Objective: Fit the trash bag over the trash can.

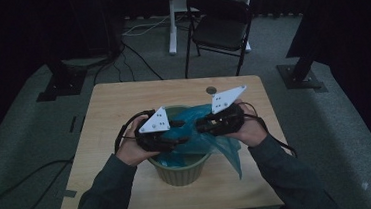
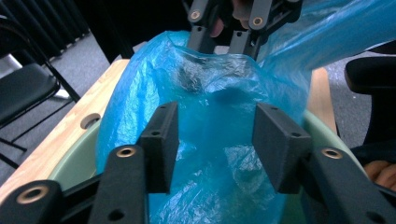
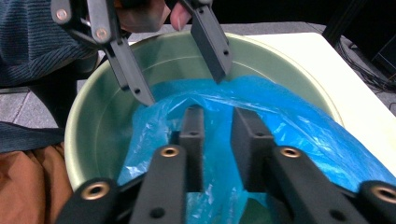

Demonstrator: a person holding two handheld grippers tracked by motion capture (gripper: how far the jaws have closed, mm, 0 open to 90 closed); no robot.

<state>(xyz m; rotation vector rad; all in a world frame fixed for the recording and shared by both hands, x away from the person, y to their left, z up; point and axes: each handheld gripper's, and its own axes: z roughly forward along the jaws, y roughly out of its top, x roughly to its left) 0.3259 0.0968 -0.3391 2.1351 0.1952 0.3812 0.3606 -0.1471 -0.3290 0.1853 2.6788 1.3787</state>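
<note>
Blue bag (image 1: 196,138) sits bunched in the green bin (image 1: 181,172) on the table (image 1: 108,105). Left gripper (image 2: 215,144) jaws spread, bag between them untouched; right gripper (image 3: 215,140) narrow, bag in the gap, pinch unclear.

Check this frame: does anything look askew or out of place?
Yes. The blue plastic bag is not seated in the green bin: it is bunched inside, and one side spills over the rim toward the right gripper, trailing onto the table.
</note>
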